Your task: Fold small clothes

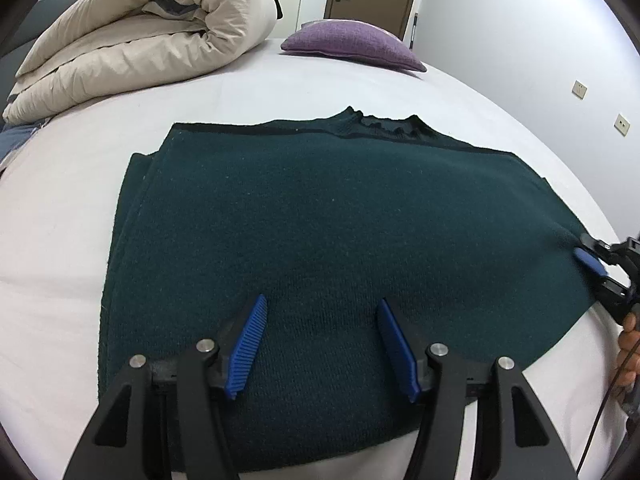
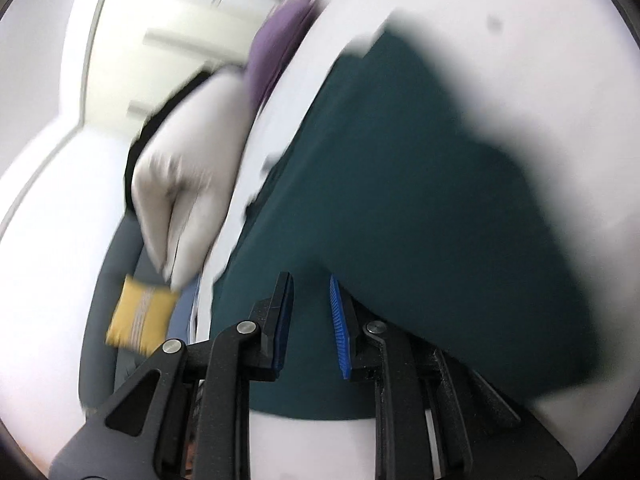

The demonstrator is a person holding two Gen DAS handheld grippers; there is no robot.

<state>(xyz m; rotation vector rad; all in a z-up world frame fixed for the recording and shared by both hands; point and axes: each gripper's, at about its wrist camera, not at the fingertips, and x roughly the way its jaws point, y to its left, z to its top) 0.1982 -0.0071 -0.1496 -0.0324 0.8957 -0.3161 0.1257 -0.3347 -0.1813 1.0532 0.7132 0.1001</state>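
While sweater [image 1: 320, 220] lies flat, left gripper [image 1: 320, 308] spread wide

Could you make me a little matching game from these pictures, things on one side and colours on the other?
Things:
1. sweater
2. pillow
3. rolled duvet
4. small cushion

Colours:
A. purple
B. yellow
C. dark green
D. beige

Pairs: 1-C, 2-A, 3-D, 4-B
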